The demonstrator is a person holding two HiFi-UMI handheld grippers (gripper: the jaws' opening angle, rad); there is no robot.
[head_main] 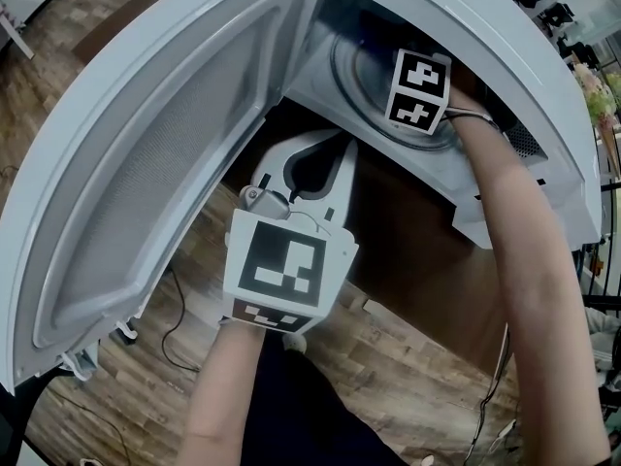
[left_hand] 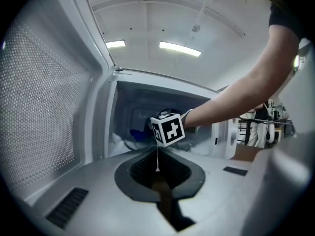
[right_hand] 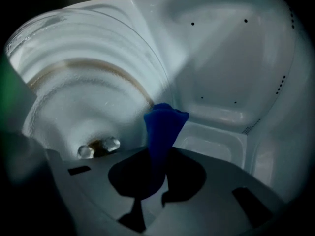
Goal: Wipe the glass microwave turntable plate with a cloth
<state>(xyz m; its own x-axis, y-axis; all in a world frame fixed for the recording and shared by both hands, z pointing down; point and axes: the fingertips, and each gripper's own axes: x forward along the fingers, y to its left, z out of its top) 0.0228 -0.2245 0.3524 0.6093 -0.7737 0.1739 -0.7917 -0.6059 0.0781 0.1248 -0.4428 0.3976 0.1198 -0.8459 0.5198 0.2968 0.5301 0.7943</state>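
Blue cloth (right_hand: 162, 127) is clamped between the closed jaws of my right gripper (right_hand: 156, 154), with a folded tuft standing out past the tips. That gripper is inside the microwave cavity (right_hand: 221, 58), reached in through the open door (head_main: 146, 192), and its camera looks across the glass turntable plate (right_hand: 83, 82). The plate sits in the cavity and fills the left part of the right gripper view. It does not appear to have been lifted out. The cloth tip stands at the plate's right rim, but I cannot confirm from this angle whether it touches the glass. A brownish ring (right_hand: 98, 68) arcs across the ribbed glass. I judge this to be residue, which would mean the surface is not yet wiped clean. My left gripper (head_main: 320, 153) hangs outside, in front of the cavity mouth, with its jaws together and nothing between them. It has no contact with the plate or the door. Assessment: the preparatory steps are complete, namely door open, cloth gripped and tool brought to the plate. The wiping itself looks to be at an early stage or not yet begun. What is left is to sweep the cloth over the full glass face, the ring included, and then withdraw.
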